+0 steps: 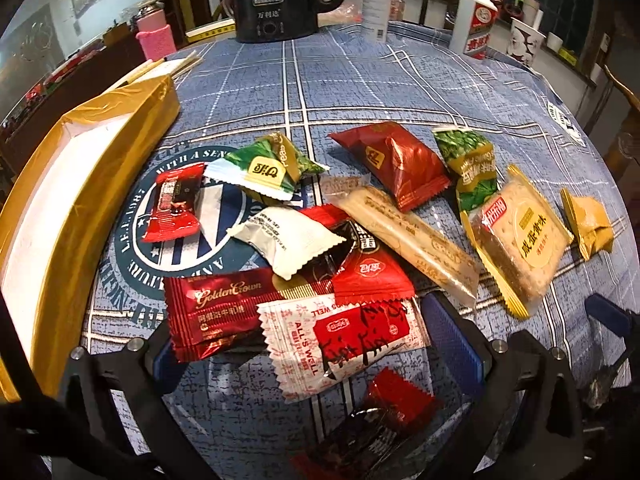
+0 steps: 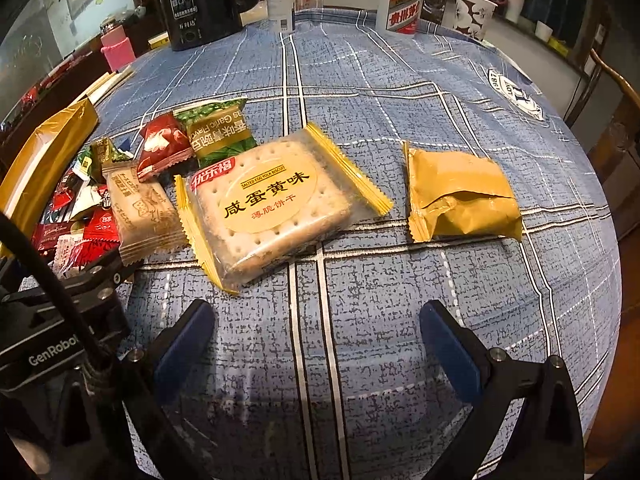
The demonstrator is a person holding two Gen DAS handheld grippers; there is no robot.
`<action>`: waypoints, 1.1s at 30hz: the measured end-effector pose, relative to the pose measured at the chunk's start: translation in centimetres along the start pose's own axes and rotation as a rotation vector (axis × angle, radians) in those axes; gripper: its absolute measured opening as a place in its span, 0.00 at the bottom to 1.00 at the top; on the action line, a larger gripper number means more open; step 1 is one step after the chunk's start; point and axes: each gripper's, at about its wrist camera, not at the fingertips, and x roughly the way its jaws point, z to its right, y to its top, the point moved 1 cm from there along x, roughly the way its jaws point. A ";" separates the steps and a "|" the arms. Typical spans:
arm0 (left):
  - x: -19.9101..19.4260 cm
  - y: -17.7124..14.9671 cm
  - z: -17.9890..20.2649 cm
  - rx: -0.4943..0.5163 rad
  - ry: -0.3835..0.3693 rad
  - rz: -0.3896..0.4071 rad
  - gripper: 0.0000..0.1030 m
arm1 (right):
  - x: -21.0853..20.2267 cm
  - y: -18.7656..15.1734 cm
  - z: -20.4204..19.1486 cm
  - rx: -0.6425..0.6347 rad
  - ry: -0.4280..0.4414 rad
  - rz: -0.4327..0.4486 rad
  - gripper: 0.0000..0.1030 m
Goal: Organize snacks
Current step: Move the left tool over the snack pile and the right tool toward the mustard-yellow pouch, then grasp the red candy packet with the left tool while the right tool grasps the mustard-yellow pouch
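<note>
Both sets of jaws are standing apart, gripping nothing: the left gripper [image 1: 316, 344] is hovering over a white-and-red crinkly wrapper [image 1: 340, 336] in the heap, the right gripper [image 2: 316, 344] over bare blue checked tablecloth [image 2: 380, 80]. Glossy foil and plastic snack packets are lying scattered beside a gold-edged box [image 1: 60, 208]. A square clear-wrapped biscuit pack [image 2: 268, 204] is sitting near one crumpled mustard pouch [image 2: 460, 196]. One black kettle [image 2: 200, 0] and two white bottles are standing behind.

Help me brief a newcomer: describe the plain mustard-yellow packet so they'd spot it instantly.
On the blue plaid tablecloth, go right past the snack pile and the square biscuit pack. The mustard-yellow packet lies alone there, unprinted, touching no other snack.
</note>
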 end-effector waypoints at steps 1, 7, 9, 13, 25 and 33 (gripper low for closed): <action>-0.3 -0.2 -0.1 0.002 -0.005 0.006 1.00 | 0.0 -0.2 0.0 -0.003 0.003 0.024 1.00; -0.4 -0.1 -0.3 0.006 -0.009 -0.075 1.00 | 0.1 -0.1 -0.1 -0.017 0.006 0.012 1.00; -0.7 -0.1 -0.5 -0.001 -0.025 -0.102 0.96 | 0.1 0.1 -0.1 -0.023 0.008 -0.003 1.00; -2.3 -0.7 -1.0 -0.024 -0.083 -0.104 0.88 | -0.2 -0.2 0.1 -0.014 -0.008 -0.004 0.99; -10.1 -0.4 -3.3 -0.038 -0.116 0.050 0.88 | -4.5 -0.2 1.8 0.021 -0.061 0.107 0.97; -16.8 0.3 -4.7 -0.015 0.001 0.105 0.88 | -7.8 4.2 -0.3 -0.102 -0.124 0.158 0.92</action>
